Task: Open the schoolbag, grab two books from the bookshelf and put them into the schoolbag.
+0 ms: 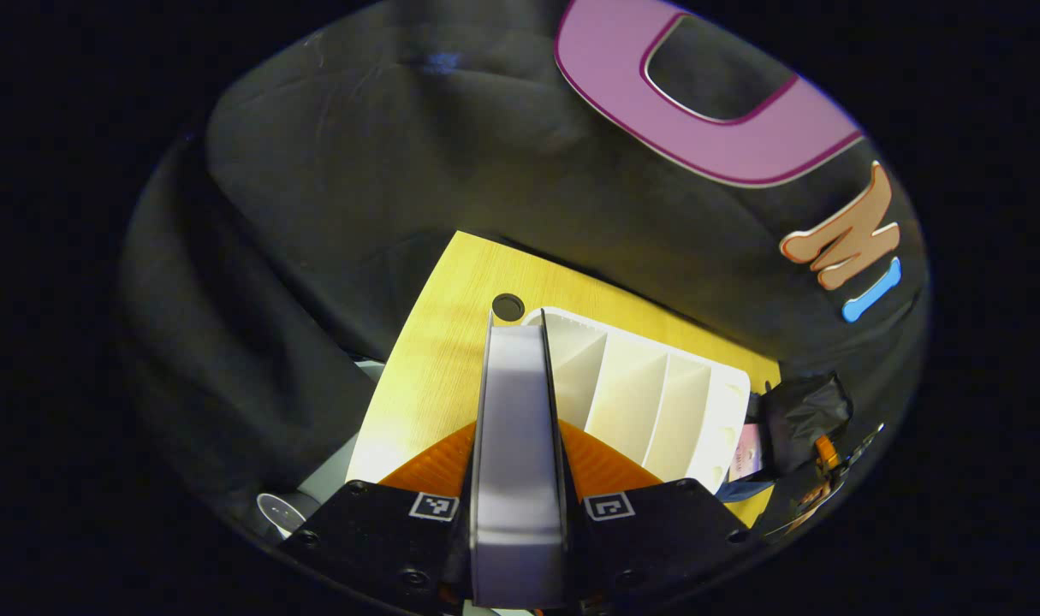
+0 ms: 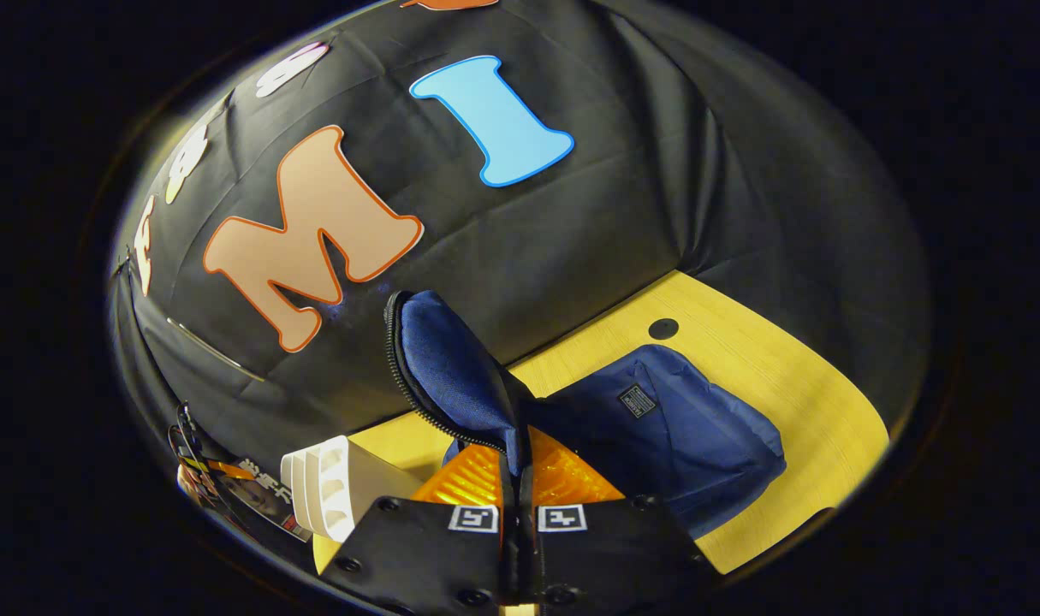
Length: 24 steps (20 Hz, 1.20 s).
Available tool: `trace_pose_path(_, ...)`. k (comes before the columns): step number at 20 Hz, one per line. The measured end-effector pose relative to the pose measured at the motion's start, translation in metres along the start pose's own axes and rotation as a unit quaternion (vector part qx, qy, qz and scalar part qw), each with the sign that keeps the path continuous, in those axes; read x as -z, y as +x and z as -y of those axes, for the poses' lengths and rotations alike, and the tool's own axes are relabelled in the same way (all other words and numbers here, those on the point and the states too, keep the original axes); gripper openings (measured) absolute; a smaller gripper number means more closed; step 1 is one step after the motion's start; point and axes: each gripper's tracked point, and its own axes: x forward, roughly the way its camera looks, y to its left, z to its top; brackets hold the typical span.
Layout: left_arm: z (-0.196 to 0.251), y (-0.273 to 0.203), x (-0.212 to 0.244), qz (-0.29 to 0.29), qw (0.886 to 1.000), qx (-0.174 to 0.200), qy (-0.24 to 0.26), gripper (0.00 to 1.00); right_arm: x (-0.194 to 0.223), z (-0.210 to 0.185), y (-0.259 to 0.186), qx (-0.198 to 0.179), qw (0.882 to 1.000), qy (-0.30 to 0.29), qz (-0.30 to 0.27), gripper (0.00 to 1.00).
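Book (image 1: pixel 517 445) sits clamped in left tool (image 1: pixel 517 479) above bookshelf (image 1: pixel 656 402); right tool (image 2: pixel 517 492) pinches schoolbag (image 2: pixel 656 428) flap.

The left gripper view is taken from above the wooden table (image 1: pixel 434 376), angled down along a book (image 1: pixel 517 445) held close before the lens, toward the white bookshelf (image 1: pixel 648 393) and the booth wall. The right gripper view is taken lower and nearer the blue schoolbag (image 2: pixel 656 428), facing the same wall. The table (image 2: pixel 785 385) and the bookshelf (image 2: pixel 327 488) are shared by both views.
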Motion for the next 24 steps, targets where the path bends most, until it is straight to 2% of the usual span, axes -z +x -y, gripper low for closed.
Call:
trace_pose_path(5, -0.002, -0.019, -0.020, 0.033, 0.998, 0.032, -0.046, 0.37, 0.001, -0.001, 0.003, 0.001, 1.000, -0.001, -0.002, 0.02)
trace_pose_path(13, -0.023, -0.056, -0.036, 0.078, 0.987, 0.077, -0.115, 0.37, 0.000, -0.004, 0.004, 0.002, 1.000, -0.005, -0.004, 0.02)
trace_pose_path(17, -0.020, -0.070, -0.042, 0.099, 0.977, 0.115, -0.151, 0.38, 0.000, -0.005, 0.004, 0.004, 1.000, -0.007, -0.006, 0.02)
trace_pose_path(20, -0.005, -0.079, -0.043, 0.110, 0.965, 0.158, -0.178, 0.38, 0.000, -0.005, 0.003, 0.005, 1.000, -0.009, -0.006, 0.05)
trace_pose_path(24, 0.013, -0.084, -0.041, 0.115, 0.951, 0.200, -0.205, 0.38, 0.000, -0.004, 0.002, 0.005, 1.000, -0.007, -0.004, 0.03)
